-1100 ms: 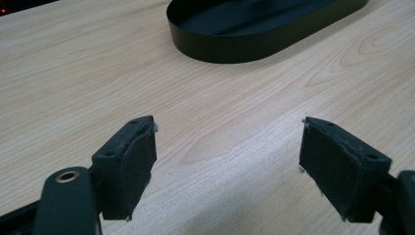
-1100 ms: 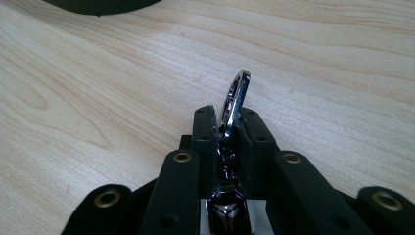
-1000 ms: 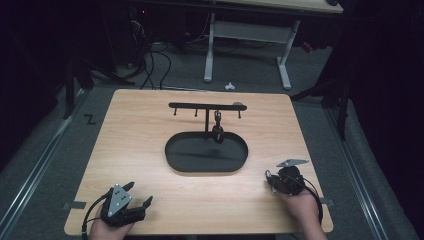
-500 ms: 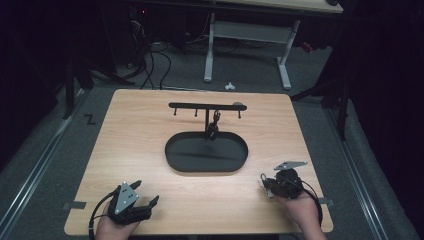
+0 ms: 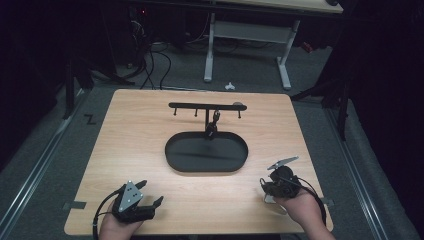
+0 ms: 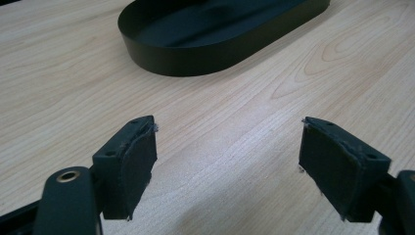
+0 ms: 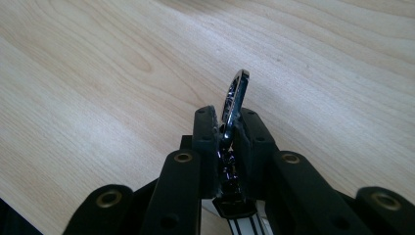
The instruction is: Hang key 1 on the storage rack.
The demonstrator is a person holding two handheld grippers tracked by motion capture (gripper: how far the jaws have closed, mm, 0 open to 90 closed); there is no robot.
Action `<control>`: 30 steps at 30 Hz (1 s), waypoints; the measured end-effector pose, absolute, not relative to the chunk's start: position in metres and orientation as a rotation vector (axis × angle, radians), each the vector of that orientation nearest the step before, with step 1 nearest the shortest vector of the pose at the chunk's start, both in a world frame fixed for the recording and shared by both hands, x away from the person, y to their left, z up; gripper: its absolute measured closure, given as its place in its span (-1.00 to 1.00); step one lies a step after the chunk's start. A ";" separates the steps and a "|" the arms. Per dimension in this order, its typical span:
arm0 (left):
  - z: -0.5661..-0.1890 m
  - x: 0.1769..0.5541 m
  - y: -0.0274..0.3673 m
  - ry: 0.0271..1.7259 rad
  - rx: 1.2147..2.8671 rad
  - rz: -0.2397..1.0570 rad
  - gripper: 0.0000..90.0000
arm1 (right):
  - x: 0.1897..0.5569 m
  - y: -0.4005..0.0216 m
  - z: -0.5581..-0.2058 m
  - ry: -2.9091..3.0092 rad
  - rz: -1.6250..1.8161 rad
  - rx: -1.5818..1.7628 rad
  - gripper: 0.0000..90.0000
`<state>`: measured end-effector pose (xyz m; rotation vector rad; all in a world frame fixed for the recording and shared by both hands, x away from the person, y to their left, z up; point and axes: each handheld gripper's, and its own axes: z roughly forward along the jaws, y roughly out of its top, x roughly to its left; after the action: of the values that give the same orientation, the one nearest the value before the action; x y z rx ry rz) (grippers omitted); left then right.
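Two hand-held grippers near the table's (image 5: 150, 125) front edge: left hand-held gripper (image 6: 227, 161) wide open, right hand-held gripper (image 7: 226, 128) pinching a metal ring (image 7: 236, 95).

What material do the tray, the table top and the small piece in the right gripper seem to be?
Tray: probably metal or plastic, matte black, thin even wall. Table: light wood or a wood-look laminate, with visible grain. Piece in the right gripper: apparently polished metal, with bright reflections on its edge.

Dim lab: bare test table (image 5: 150, 120), floor cables (image 5: 150, 60)
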<state>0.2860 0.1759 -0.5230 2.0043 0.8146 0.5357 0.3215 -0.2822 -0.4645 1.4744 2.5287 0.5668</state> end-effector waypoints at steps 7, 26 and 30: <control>-0.524 0.286 0.175 0.816 2.008 0.528 -0.50 | 0.323 -0.273 -0.450 2.577 0.523 1.462 0.79; -0.524 0.287 0.177 0.822 2.004 0.528 -0.50 | 0.333 -0.269 -0.404 2.567 0.525 1.445 0.79; -0.524 0.287 0.178 0.826 2.000 0.529 -0.50 | 0.337 -0.269 -0.399 2.559 0.533 1.439 0.79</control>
<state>0.2871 0.1778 -0.5243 1.9997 0.8257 0.5290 0.3375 -0.2693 -0.3987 1.4391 2.5588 0.5335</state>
